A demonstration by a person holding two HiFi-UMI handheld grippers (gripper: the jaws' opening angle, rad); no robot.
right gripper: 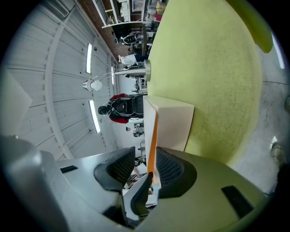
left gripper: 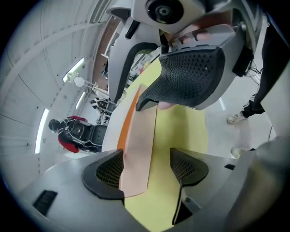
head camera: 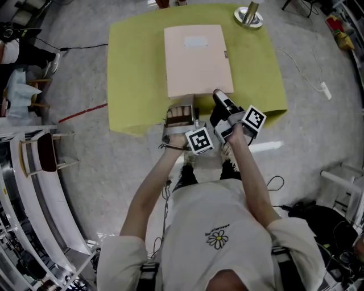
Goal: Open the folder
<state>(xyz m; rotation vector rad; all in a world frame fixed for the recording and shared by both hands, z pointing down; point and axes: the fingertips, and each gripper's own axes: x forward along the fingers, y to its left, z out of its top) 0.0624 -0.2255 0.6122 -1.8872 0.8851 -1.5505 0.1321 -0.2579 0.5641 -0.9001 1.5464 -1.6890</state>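
Left gripper (left gripper: 147, 171) wide; right gripper (right gripper: 146, 168) on folder (right gripper: 174, 123)

The left hand-held gripper (head camera: 181, 113) and right hand-held gripper (head camera: 219, 96) sit at the near edge of a pink folder (head camera: 196, 57); it lies flat beyond them on the yellow-green worktop (head camera: 131, 68); a round metal stand (head camera: 248, 16) is farther beyond.

Laboratory or workshop hall: polished grey floor (head camera: 318, 170) with loose cables (head camera: 85, 46) and a red tape line (head camera: 85, 112), metal racks (head camera: 34, 199) alongside, cloth-covered counter (head camera: 131, 68).
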